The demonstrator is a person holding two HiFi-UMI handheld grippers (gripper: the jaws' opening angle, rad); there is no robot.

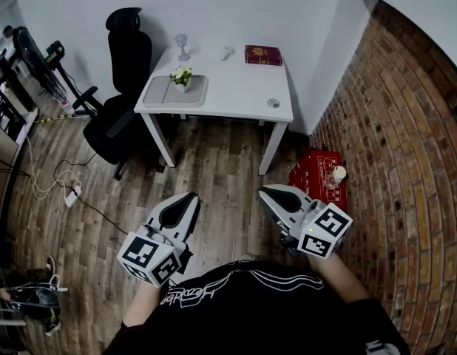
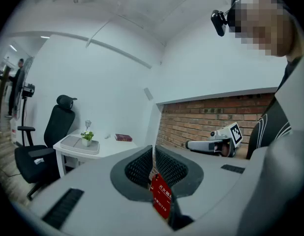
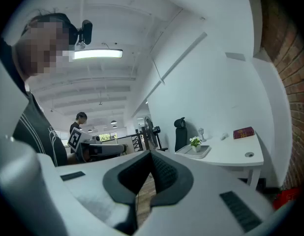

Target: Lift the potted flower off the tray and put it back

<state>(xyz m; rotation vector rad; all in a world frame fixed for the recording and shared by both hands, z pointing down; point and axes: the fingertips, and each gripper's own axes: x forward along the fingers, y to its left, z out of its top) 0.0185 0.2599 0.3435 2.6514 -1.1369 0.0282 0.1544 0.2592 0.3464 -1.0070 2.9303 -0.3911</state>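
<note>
The potted flower (image 1: 182, 77), a small white pot with green leaves, stands upright on the grey tray (image 1: 169, 93) at the left end of the white table (image 1: 236, 87). Both grippers are held low over the wooden floor, well short of the table. My left gripper (image 1: 192, 197) is shut with nothing in it, and my right gripper (image 1: 263, 191) is shut and empty too. In the left gripper view the potted flower (image 2: 86, 137) and tray (image 2: 76, 145) are small and far to the left. In the right gripper view the potted flower (image 3: 195, 142) sits far off, right of the jaws.
A black office chair (image 1: 129, 58) stands left of the table. On the table are a red book (image 1: 263, 54), a glass goblet (image 1: 183, 46) and a small white object (image 1: 227, 52). A red crate (image 1: 317, 174) sits by the brick wall (image 1: 406, 146). Cables and a power strip (image 1: 72, 194) lie at the left.
</note>
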